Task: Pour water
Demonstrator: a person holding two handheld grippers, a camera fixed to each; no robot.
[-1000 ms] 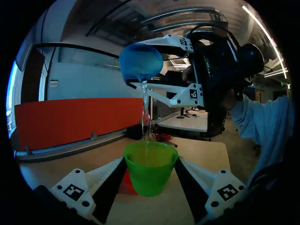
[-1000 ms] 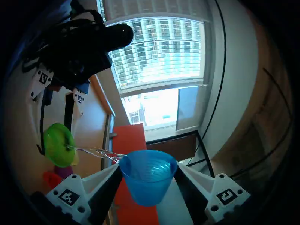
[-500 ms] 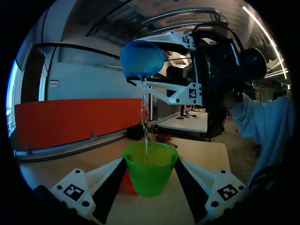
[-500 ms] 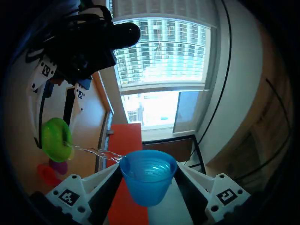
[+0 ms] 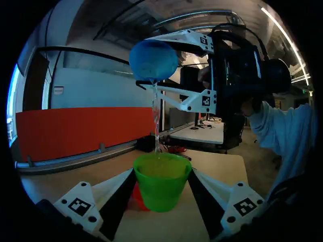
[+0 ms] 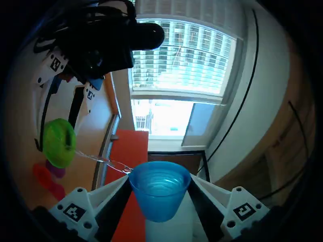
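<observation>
An orange panel (image 5: 80, 129) lines the far left. At centre, the left gripper (image 5: 161, 179) clamps a green cup (image 5: 161, 195) by the table (image 5: 218, 161). Above it, the right gripper (image 6: 159, 181) squeezes a tilted blue cup (image 5: 153, 60), with water (image 5: 155, 117) streaming down into the green one

left claw (image 5: 161, 174) clamps green cup (image 5: 161, 195) | right claw (image 6: 160, 180), seemingly tipped, clamps blue cup (image 6: 159, 201)
</observation>
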